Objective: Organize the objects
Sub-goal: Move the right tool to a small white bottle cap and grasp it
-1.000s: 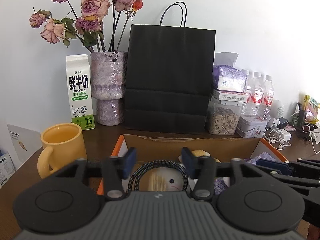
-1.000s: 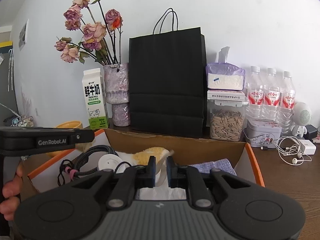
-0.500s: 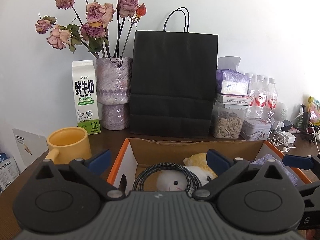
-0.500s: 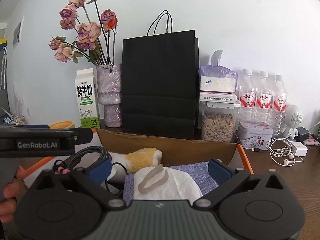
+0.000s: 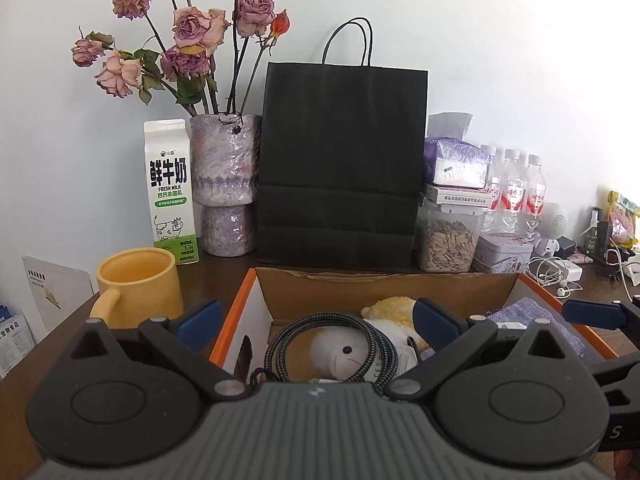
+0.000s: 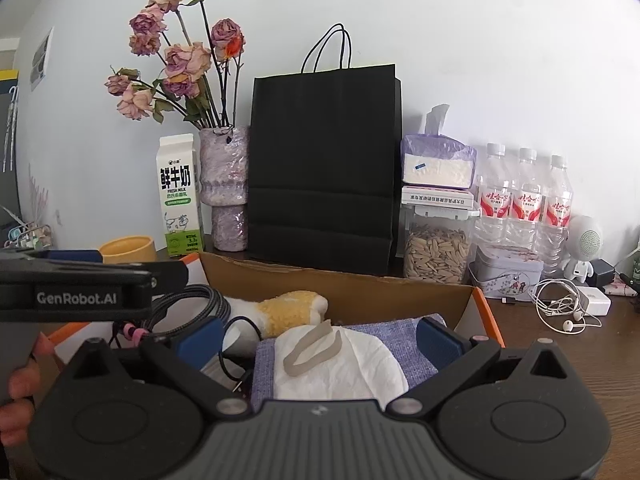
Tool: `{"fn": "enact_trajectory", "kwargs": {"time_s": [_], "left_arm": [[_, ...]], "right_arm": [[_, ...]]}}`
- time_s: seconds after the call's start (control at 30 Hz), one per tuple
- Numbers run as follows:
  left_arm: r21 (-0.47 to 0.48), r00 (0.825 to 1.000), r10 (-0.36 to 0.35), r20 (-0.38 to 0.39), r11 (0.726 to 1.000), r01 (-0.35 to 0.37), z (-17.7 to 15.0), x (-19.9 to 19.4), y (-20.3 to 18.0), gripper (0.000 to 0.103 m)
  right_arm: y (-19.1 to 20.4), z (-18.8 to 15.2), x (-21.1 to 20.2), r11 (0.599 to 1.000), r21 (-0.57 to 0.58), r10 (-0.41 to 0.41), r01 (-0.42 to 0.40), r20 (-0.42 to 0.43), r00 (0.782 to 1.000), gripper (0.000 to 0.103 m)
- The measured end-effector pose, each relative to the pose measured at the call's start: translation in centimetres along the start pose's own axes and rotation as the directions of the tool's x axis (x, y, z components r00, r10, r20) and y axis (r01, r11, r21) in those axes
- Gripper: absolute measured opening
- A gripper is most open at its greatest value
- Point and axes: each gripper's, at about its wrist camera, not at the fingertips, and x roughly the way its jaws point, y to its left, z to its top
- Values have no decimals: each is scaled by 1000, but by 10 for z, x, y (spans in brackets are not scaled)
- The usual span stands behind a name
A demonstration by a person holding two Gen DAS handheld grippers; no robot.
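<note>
An orange-rimmed cardboard box (image 5: 236, 316) holds a coiled braided cable (image 5: 276, 344), a white and yellow plush toy (image 5: 340, 350) and a blue-purple cloth (image 5: 520, 310). My left gripper (image 5: 316, 318) hangs open above the cable and plush, gripping nothing. My right gripper (image 6: 318, 336) is open wide over a white face mask (image 6: 360, 368) with a grey band (image 6: 312, 348), which lies on the cloth (image 6: 384, 332). The pads do not touch the mask. The left gripper's body (image 6: 92, 280) shows at the left of the right wrist view, with a hand under it.
Behind the box stand a yellow mug (image 5: 136, 288), a milk carton (image 5: 170, 192), a vase of dried roses (image 5: 226, 184), a black paper bag (image 5: 340, 160), a jar of seeds (image 5: 448, 244) and water bottles (image 6: 524, 200). A tin (image 6: 508, 272) and earphones (image 6: 560, 308) lie to the right.
Both grippers have opened wide; the right one was nearly shut a second ago. The white mask with its grey band now lies uncovered on the cloth.
</note>
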Motion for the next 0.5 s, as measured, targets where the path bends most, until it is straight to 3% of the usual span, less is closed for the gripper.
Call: {"fn": "enact_trajectory", "kwargs": {"time_s": [0.5], "left_arm": [[-9, 1000, -2, -6, 1000, 2, -3, -41, 7, 103]], "right_arm": [[7, -14, -42, 1000, -25, -14, 15, 20, 1000, 103]]}}
